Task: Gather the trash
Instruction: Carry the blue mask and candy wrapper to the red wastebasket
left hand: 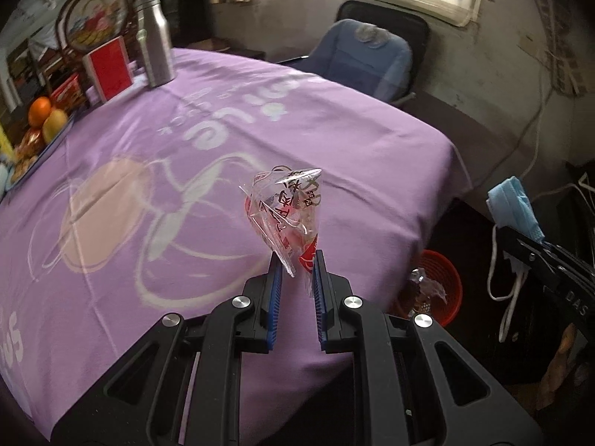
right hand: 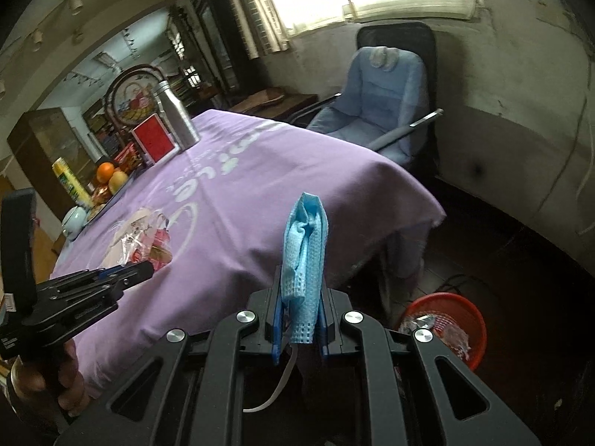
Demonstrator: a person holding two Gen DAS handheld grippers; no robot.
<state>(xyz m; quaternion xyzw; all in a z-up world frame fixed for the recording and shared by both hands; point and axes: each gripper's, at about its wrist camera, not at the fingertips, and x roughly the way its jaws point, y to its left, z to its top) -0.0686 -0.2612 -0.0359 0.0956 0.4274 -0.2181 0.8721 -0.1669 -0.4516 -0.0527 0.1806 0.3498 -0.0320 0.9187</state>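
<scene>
Wrapper [left hand: 288,219] pinched in left hand-held gripper [left hand: 297,260]; mask [right hand: 305,260] in right hand-held gripper [right hand: 299,290].

The lower edge of the clear wrapper [left hand: 286,215] is hidden between the blue pads [left hand: 276,290] of the left gripper [left hand: 296,260]; its print is too crumpled to be read. The folded face mask [right hand: 305,260] is covered at its base by the right gripper [right hand: 300,290], and one ear loop is cut off behind the frame. The red basket [right hand: 474,319] is partly blocked by a gripper arm; its contents cannot be identified. The fruit tray [left hand: 52,145] is cropped at the left edge.
</scene>
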